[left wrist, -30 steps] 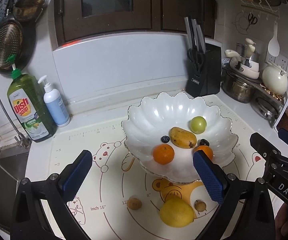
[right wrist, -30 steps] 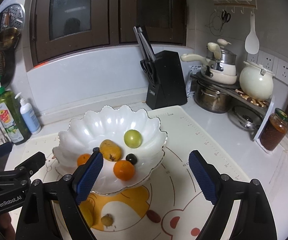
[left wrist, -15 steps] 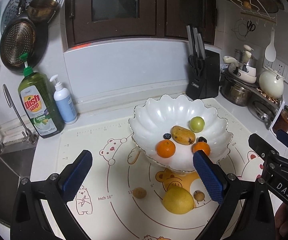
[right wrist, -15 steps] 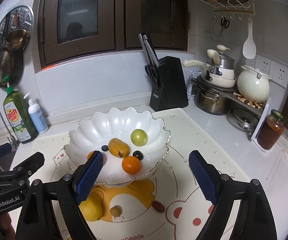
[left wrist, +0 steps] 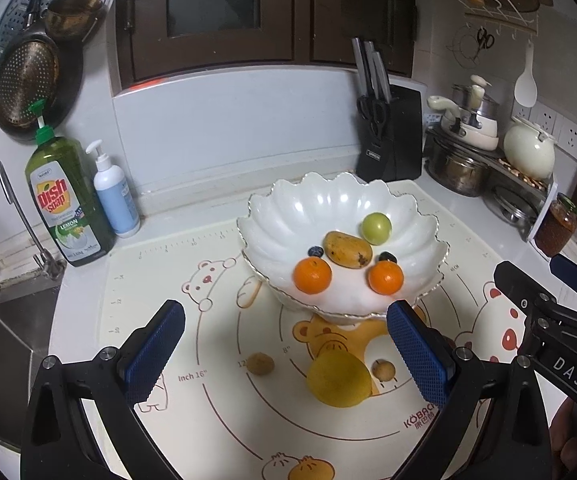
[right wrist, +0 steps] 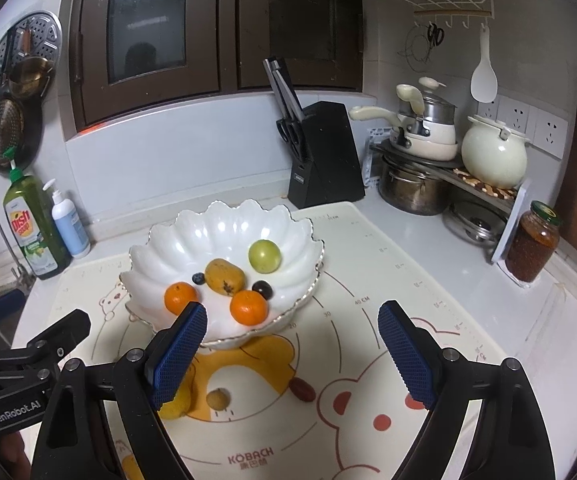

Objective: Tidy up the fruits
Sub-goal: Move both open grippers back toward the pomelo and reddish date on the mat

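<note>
A white scalloped bowl point(left wrist: 288, 216) point(right wrist: 192, 240) stands on the printed mat, holding two oranges point(left wrist: 312, 275) point(right wrist: 248, 307), a yellow mango point(left wrist: 347, 249), a green round fruit point(left wrist: 376, 228) and dark berries. On the mat in front lie a lemon point(left wrist: 338, 378) point(right wrist: 174, 404), two small brown fruits point(left wrist: 260, 363) point(left wrist: 383, 370) and a red date point(right wrist: 302, 389). My left gripper point(left wrist: 284, 356) hangs open just short of the lemon, nothing between its fingers. My right gripper point(right wrist: 292, 354) is open too, above the date and one brown fruit point(right wrist: 217, 399).
A green dish soap bottle point(left wrist: 68, 200) and a white pump bottle point(left wrist: 114, 192) stand at the back left by the sink. A black knife block point(right wrist: 320, 156), stacked pots point(right wrist: 420, 168), a white kettle point(right wrist: 492, 152) and a jar point(right wrist: 532, 246) line the back right.
Both grippers have drawn back from the bowl, so more of the mat and the loose fruit in front shows. Both stayed open and empty.
</note>
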{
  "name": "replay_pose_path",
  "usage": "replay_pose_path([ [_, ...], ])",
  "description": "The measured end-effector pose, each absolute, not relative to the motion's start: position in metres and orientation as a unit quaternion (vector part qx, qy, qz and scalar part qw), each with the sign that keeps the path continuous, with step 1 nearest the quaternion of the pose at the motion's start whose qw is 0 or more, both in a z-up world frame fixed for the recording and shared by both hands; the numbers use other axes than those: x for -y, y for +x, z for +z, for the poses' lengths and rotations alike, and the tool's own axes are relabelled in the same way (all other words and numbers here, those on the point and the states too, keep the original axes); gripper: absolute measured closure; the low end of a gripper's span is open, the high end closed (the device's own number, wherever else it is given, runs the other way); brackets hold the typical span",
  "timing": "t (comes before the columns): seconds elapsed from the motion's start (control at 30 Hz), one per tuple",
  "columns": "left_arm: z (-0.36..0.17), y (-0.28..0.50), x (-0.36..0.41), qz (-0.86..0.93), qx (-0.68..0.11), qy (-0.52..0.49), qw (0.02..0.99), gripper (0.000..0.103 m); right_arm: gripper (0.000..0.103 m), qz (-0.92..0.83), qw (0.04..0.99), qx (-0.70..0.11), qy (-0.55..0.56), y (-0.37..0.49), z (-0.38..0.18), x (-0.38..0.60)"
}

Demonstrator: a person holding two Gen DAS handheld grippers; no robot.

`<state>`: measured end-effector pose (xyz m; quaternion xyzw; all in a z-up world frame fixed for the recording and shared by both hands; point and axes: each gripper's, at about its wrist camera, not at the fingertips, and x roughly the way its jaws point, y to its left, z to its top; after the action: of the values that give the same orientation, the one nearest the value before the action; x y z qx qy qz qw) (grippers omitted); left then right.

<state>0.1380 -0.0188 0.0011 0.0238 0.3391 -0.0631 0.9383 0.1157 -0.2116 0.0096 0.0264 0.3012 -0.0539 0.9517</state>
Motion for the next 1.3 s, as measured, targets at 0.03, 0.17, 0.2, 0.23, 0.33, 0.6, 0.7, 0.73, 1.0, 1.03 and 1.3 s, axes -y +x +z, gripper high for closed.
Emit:
replay_pose_path([
  [0.03, -0.001, 0.138, 0.02, -0.065, -0.341, 0.024, 0.937, 0.0, 0.015, -0.054, 0.951, -0.302, 0.026, 0.115, 0.009, 0.213],
  [0.17, -0.006, 0.136, 0.025, -0.071, -0.345, 0.026, 0.936, 0.0, 0.015, -0.056, 0.95, -0.307, 0.029, 0.113, 0.003, 0.217],
  [0.2, -0.008, 0.136, 0.026, -0.072, -0.346, 0.027, 0.935, 0.0, 0.015, -0.057, 0.949, -0.308, 0.029, 0.112, 0.001, 0.218],
  [0.23, -0.009, 0.136, 0.028, -0.073, -0.348, 0.028, 0.934, 0.0, 0.015, -0.057, 0.949, -0.31, 0.03, 0.112, -0.001, 0.219],
  [0.33, -0.015, 0.136, 0.031, -0.076, -0.351, 0.031, 0.933, 0.0, 0.015, -0.06, 0.947, -0.314, 0.03, 0.111, -0.006, 0.222],
  [0.6, -0.031, 0.135, 0.037, -0.086, -0.361, 0.034, 0.928, 0.0, 0.015, -0.062, 0.944, -0.323, 0.032, 0.109, -0.02, 0.226],
  [0.7, -0.037, 0.135, 0.04, -0.09, -0.364, 0.038, 0.926, 0.0, 0.015, -0.063, 0.942, -0.329, 0.036, 0.108, -0.027, 0.229],
  [0.73, -0.039, 0.135, 0.041, -0.09, -0.364, 0.04, 0.926, 0.0, 0.015, -0.063, 0.941, -0.331, 0.038, 0.108, -0.029, 0.229],
  [1.0, -0.058, 0.135, 0.048, -0.103, -0.375, 0.05, 0.92, 0.002, 0.015, -0.067, 0.934, -0.347, 0.045, 0.106, -0.05, 0.235],
  [1.03, -0.061, 0.136, 0.049, -0.104, -0.378, 0.05, 0.919, 0.002, 0.015, -0.067, 0.934, -0.349, 0.046, 0.106, -0.051, 0.235],
  [1.3, -0.08, 0.139, 0.055, -0.11, -0.397, 0.051, 0.91, 0.006, 0.015, -0.069, 0.929, -0.361, 0.048, 0.108, -0.066, 0.239],
])
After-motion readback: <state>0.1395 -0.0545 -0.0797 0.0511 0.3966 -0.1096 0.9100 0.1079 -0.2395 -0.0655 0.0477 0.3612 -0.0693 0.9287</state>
